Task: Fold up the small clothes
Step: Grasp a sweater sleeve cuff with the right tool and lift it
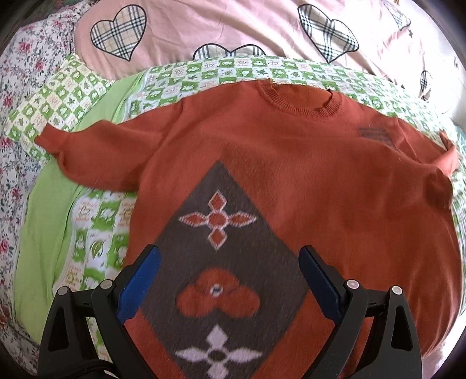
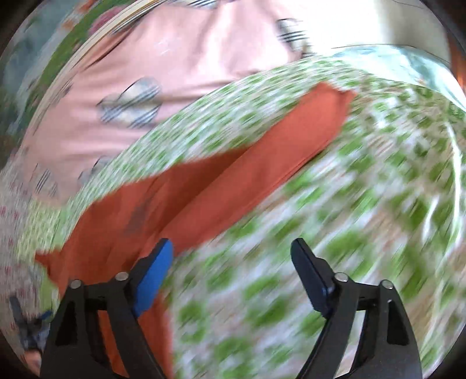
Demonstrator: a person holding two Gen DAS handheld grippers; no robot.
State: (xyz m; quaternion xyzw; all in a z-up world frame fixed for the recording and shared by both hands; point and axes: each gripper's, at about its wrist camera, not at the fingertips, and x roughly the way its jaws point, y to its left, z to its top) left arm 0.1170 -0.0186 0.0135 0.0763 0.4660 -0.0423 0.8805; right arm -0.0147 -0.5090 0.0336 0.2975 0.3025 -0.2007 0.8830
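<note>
An orange knitted sweater [image 1: 291, 163] with a brown diamond panel and flower motifs lies front up and spread flat on a green-and-white checked quilt [image 1: 180, 78]. Its left sleeve [image 1: 96, 151] reaches out to the left. My left gripper [image 1: 230, 253] hovers open over the lower front of the sweater, nothing between its blue pads. The right wrist view is heavily blurred. There the sweater's right sleeve [image 2: 262, 157] stretches up to the right across the quilt [image 2: 320, 262]. My right gripper [image 2: 233, 247] is open, its left finger over the orange cloth, gripping nothing.
A pink cover with plaid hearts [image 1: 204, 26] lies beyond the quilt. A floral sheet [image 1: 17, 96] runs along the left side, with a plain green cloth [image 1: 43, 210] beside it.
</note>
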